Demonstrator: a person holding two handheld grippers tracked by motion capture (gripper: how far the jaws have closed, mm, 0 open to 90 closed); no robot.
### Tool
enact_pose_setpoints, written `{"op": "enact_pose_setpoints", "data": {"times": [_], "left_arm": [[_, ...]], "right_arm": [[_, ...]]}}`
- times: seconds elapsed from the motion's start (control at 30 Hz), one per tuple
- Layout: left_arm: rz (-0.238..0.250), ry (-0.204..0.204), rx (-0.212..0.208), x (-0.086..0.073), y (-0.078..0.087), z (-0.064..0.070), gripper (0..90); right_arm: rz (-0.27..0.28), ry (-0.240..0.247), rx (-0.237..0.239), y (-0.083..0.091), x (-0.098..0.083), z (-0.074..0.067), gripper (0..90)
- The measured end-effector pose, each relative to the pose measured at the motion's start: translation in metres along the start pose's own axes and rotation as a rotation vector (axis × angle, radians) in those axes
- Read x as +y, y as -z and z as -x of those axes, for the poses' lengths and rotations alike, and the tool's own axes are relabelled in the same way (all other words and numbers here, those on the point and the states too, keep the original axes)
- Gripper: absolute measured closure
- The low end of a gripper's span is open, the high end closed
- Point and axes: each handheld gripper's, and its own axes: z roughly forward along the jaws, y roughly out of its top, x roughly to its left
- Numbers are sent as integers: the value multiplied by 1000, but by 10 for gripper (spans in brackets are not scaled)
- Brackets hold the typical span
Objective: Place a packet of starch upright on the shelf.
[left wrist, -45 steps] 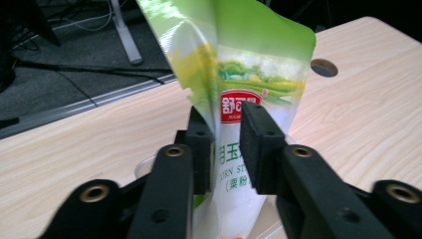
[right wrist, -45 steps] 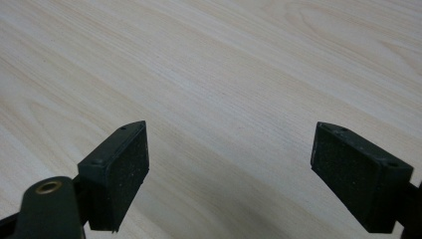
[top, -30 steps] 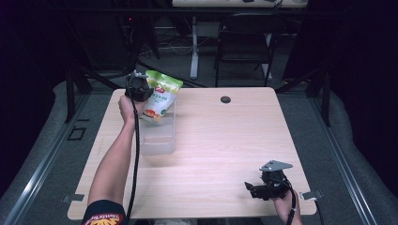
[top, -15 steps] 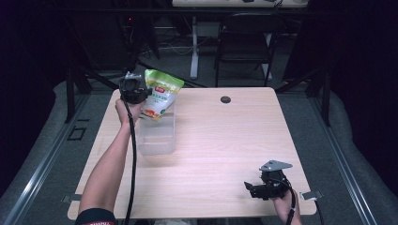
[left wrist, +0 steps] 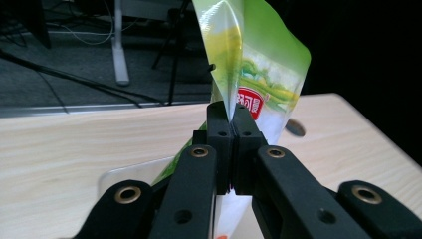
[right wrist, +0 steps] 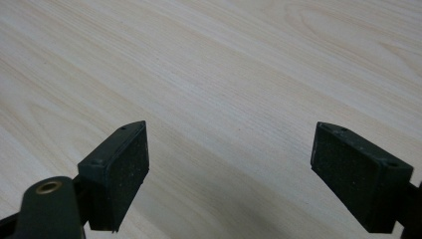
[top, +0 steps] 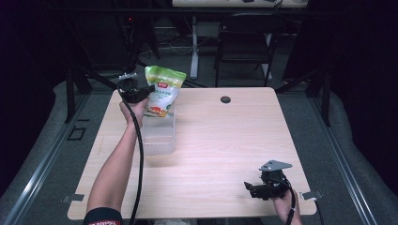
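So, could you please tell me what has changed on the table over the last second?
Very little. The left hand-held gripper stays shut on the edge of the green pouch, holding it upright over the clear container; it may have risen slightly. The right hand-held gripper remains open, resting at the table's near right corner.

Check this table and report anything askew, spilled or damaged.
Nothing spilled or damaged. The green pouch hangs tilted, pinched at its edge by the left hand-held gripper over the clear container. The right hand-held gripper rests open near the table's front edge.
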Motion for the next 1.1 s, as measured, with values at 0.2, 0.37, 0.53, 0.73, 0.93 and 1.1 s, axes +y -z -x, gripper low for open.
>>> {"op": "enact_pose_setpoints", "data": {"times": [0.2, 0.37, 0.53, 0.73, 0.93, 1.1], "left_arm": [[8, 123, -5, -19, -5, -20, 892], [-9, 98, 1, -19, -4, -21, 892], [-37, 38, 34, -18, -5, -18, 892], [-77, 4, 54, -19, -4, -23, 893], [-118, -3, 93, -22, -3, -27, 893], [-141, -1, 116, -27, 0, -34, 891]], "right_arm": [[-1, -1, 0, 0, 0, 0, 148], [0, 3, -1, -1, 0, 0, 148], [-4, 8, 1, 0, 0, -1, 148], [-4, 4, -5, 0, 0, -1, 148], [-1, 4, 3, 0, 0, -2, 148], [-1, 5, 5, 0, 0, -2, 148]]}}
